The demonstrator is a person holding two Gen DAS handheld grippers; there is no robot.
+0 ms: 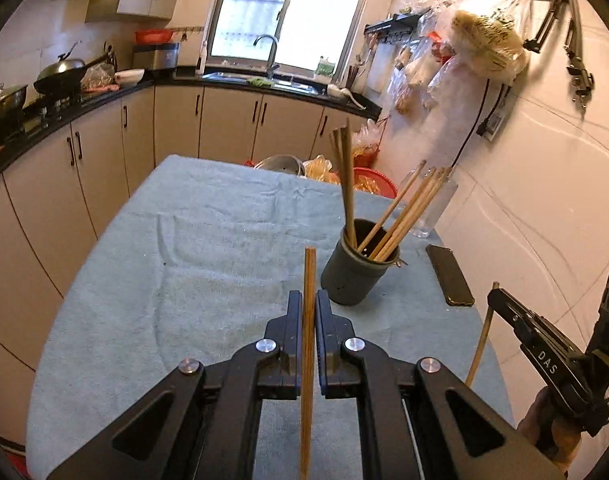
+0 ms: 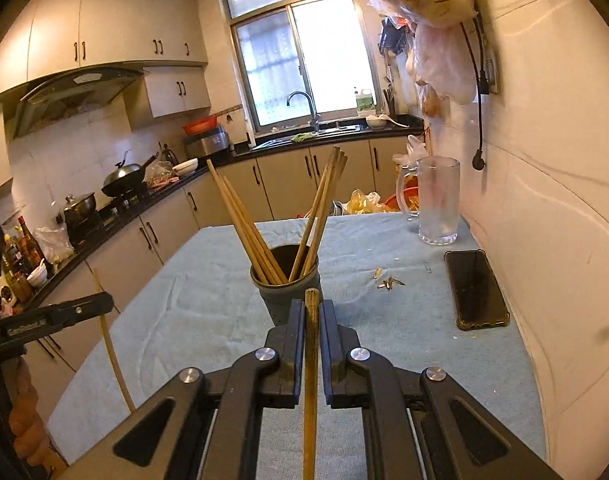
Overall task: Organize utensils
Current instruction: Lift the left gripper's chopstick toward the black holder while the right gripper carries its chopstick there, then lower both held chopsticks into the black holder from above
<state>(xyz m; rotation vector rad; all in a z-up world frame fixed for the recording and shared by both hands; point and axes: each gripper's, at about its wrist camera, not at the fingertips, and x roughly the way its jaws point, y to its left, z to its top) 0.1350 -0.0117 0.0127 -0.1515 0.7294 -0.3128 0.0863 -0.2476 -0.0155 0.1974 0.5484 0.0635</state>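
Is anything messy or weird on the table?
Yes. Small pale husk-like scraps lie scattered on the light blue-green cloth, between the dark grey cylindrical chopstick holder and the black phone. They look like spilled crumbs. The wooden chopsticks in the holder lean in different directions.

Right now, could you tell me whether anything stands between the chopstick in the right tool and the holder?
Nothing visible: the right tool grips its chopstick, bare cloth lies before the holder.
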